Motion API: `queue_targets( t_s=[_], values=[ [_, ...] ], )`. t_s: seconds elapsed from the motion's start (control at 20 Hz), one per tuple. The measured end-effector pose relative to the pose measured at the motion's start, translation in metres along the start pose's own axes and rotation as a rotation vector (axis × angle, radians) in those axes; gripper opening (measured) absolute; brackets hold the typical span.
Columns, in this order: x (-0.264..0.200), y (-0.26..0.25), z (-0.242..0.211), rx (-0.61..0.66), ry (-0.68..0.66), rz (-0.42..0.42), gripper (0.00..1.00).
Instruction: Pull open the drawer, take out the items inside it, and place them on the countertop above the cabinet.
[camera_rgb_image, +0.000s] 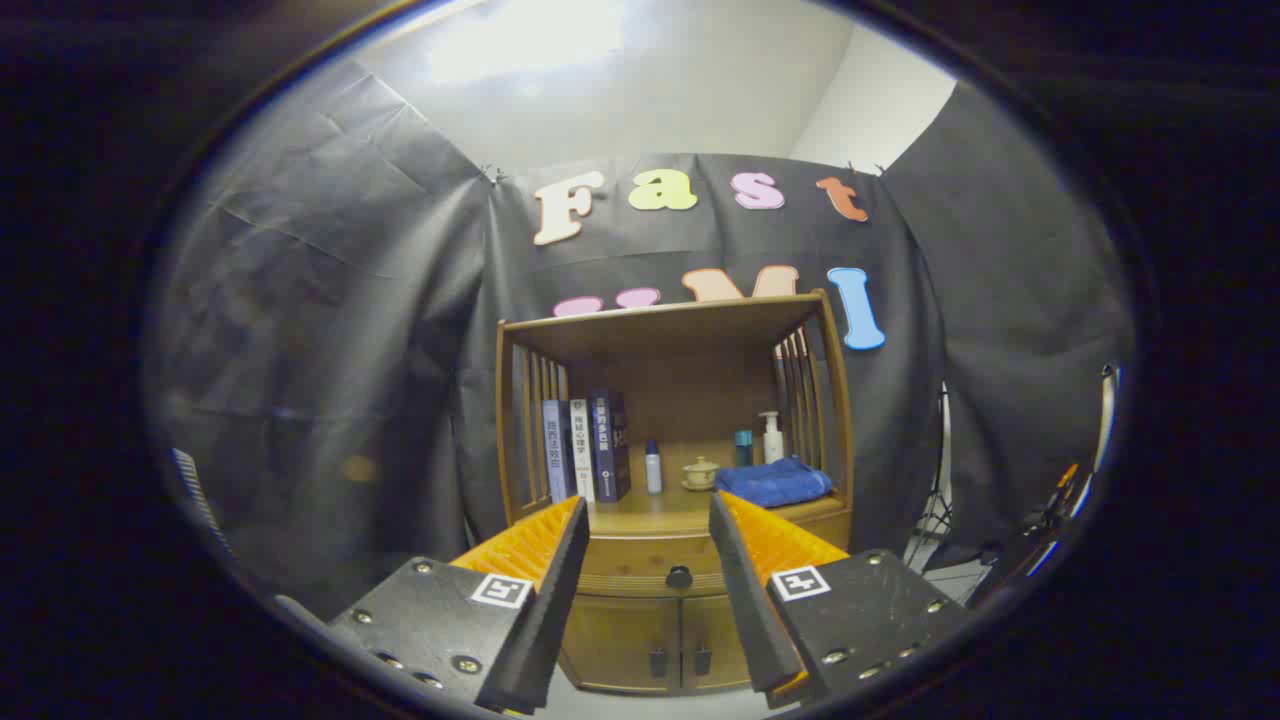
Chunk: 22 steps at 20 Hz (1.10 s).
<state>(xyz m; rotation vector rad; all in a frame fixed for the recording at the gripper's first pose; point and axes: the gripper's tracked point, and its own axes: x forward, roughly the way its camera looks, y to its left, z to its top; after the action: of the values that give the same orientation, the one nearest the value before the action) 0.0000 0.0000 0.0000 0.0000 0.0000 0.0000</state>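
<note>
The gripper (648, 525) is spread wide and holds nothing. It points at the wooden cabinet (675, 480). On the countertop (660, 515), at 10 o'clock from the knob, stand 3 books (585, 448). The drawer (650, 560) looks shut, its dark knob (679, 577) between the 2 fingers but beyond them. At 1 o'clock lies a blue towel (772, 482). I think it is step 1: move in and pinch the knob.

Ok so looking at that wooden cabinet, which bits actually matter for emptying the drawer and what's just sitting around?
For the job:
- drawer, closed, with its dark knob
- countertop above it
- gripper, open, knob showing between its fingers

Just lying about:
- books
- small white bottle
- lidded cup
- pump bottle
- blue towel
- lower cabinet doors
</note>
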Motion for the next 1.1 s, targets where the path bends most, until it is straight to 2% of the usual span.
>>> queue_targets(
  t_s=[0.75,0.95,1.1],
  values=[
    [-0.008,-0.015,-0.008,-0.003,0.038,-0.053,0.73],
    [0.008,-0.028,-0.013,-0.047,0.034,-0.113,0.73],
    [0.034,-0.025,-0.034,-0.055,0.062,-0.140,0.73]
  ],
)
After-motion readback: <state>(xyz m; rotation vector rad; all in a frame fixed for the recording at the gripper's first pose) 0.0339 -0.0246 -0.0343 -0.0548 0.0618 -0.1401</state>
